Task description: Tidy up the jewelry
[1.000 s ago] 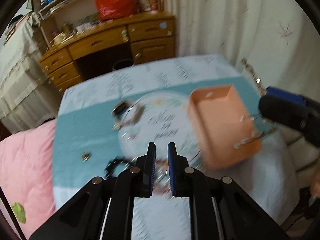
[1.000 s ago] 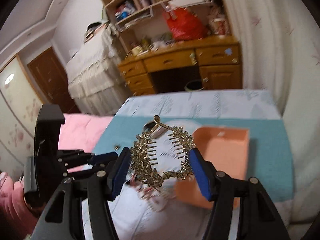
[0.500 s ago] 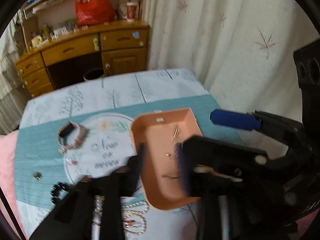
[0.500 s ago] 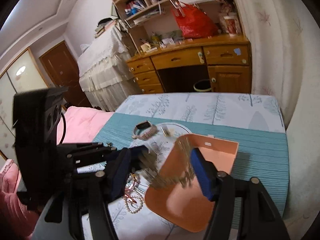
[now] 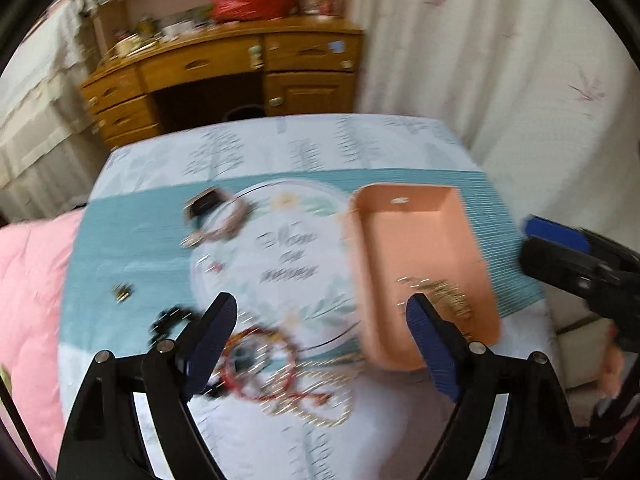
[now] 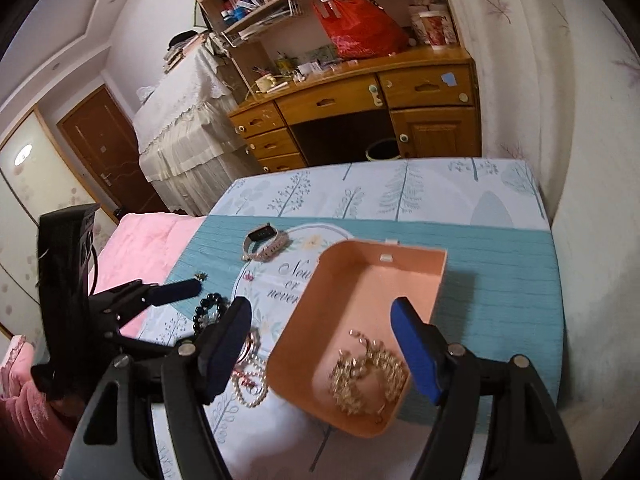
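While poised above the tangle, left gripper (image 5: pixel 320 304): released, jaws just been opening, nothing between the pads.
Right gripper (image 6: pixel 320 312): released as well, jaws just been opening, empty, hanging over the near end of the box.
Gold hair comb (image 6: pixel 368 376): lying in the near corner of the pink box (image 6: pixel 384 250), clear of both pads.
Pink box: askew across the teal runner (image 6: pixel 500 280) and the round placemat (image 6: pixel 276 280).
Outside the box: watch (image 6: pixel 266 240), black bead bracelet (image 6: pixel 208 308), small gold piece (image 6: pixel 200 277), red bangle (image 5: pixel 256 368), pearl necklace (image 6: pixel 252 394).
Risk, tangle: bangle and pearls overlapping; likely to come up together, or to drop one partway, if pinched as a clump.
Risk, box: probably light; liable to slide or tip when knocked by a finger, spilling the comb.
Risk, comb teeth: apt to snag any chain dropped on top.
Risk, crowding: both grippers near each other at the near edge of the table; possible bump on the next reach.
Risk, small gold piece: easy to miss or flick off the runner.
Writing: "Now or never" in script on the placemat.
Other labels: small white tag on the box wall, watch face and shelf items too small or blurred to read.
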{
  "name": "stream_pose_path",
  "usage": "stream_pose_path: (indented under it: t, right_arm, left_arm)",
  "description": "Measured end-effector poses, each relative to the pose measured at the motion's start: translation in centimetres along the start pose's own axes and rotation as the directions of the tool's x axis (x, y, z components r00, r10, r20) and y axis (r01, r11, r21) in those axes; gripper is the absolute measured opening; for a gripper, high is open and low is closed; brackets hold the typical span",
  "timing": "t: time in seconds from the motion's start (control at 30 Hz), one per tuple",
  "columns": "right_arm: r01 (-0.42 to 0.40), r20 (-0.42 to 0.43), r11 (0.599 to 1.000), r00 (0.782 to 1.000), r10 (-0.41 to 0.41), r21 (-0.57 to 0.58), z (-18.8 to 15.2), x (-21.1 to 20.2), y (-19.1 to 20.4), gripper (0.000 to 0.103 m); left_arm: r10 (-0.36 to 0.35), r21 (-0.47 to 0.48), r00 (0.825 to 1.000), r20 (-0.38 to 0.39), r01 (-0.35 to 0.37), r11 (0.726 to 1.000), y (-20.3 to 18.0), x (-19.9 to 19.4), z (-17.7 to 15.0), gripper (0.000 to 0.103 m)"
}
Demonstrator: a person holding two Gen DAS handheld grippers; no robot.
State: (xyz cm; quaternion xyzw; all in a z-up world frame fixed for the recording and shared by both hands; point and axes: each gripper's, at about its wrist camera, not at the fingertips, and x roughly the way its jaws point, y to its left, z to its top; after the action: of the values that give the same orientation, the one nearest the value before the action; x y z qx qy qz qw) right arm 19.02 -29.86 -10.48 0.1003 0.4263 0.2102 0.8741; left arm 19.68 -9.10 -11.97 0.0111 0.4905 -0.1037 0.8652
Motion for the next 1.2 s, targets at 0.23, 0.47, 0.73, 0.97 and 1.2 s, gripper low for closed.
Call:
stream_pose_path:
  t: [0.23, 0.47, 0.73, 0.97, 1.2]
  right_arm:
    - [-0.016, -0.011, 0.997, 1.0, 0.017, 0.069, -3.3, -0.2, 2.5, 0.073]
    - [0.018, -0.037, 0.999, 0.999, -0.017, 0.027, -7.1, 2.0, 6.9, 0.073]
    - [0.167, -0.032, 0.979, 0.985, -0.172, -0.121, -10.4, 4.8, 11.3, 0.072]
    - [0.257, -0.033, 0.926, 0.96, -0.276, -0.275, -11.9, 7.6, 13.4, 0.041]
    - [0.339, -0.004, 0.867, 0.931, -0.366, -0.364, -12.5, 9.6, 13.8, 0.033]
  left_arm:
    - [0.117, -0.065, 0.993, -0.007, -0.117, 0.991, 5.0, -1.9, -3.0, 0.085]
    - [0.136, -0.089, 0.983, -0.127, -0.148, 0.985, 8.0, -2.1, -6.2, 0.085]
    - [0.06, -0.037, 0.983, -0.175, -0.068, 0.997, 8.6, -2.1, -7.9, 0.085]
    - [-0.095, -0.022, 0.972, -0.214, 0.092, 0.996, 7.6, -0.4, -7.0, 0.074]
    - [-0.235, -0.089, 0.929, -0.285, 0.218, 0.972, 7.2, 3.6, -7.0, 0.033]
